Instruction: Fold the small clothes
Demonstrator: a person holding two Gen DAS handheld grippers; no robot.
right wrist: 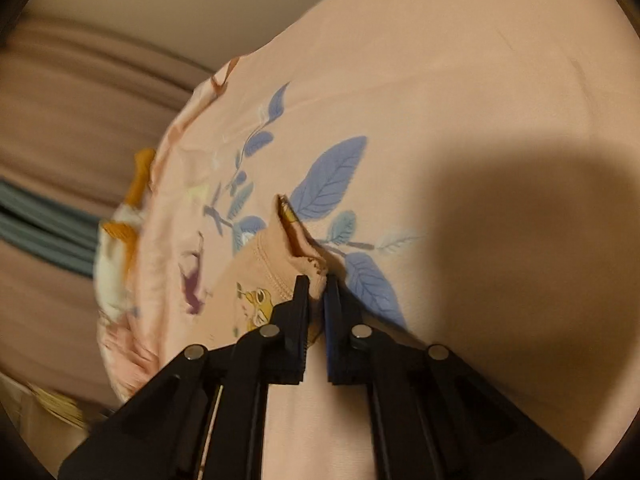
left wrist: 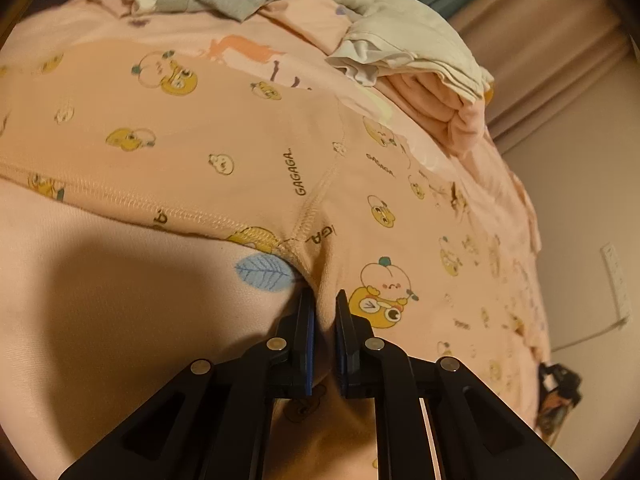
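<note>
My left gripper (left wrist: 324,300) pinches the near hem of the pink printed garment (left wrist: 248,128), spread on the bedsheet (right wrist: 460,80); my right gripper (right wrist: 318,286) clamps its bunched corner (fabric puckers here); I should lift both evenly, keeping the hem taut.

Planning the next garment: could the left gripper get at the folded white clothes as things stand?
Probably not yet: the left gripper is shut on the pink printed garment, and the folded white clothes lie beyond it.

Printed garment (left wrist: 248,132) spread on bedsheet (left wrist: 100,300); folded pile (left wrist: 420,60) behind it, right.
</note>
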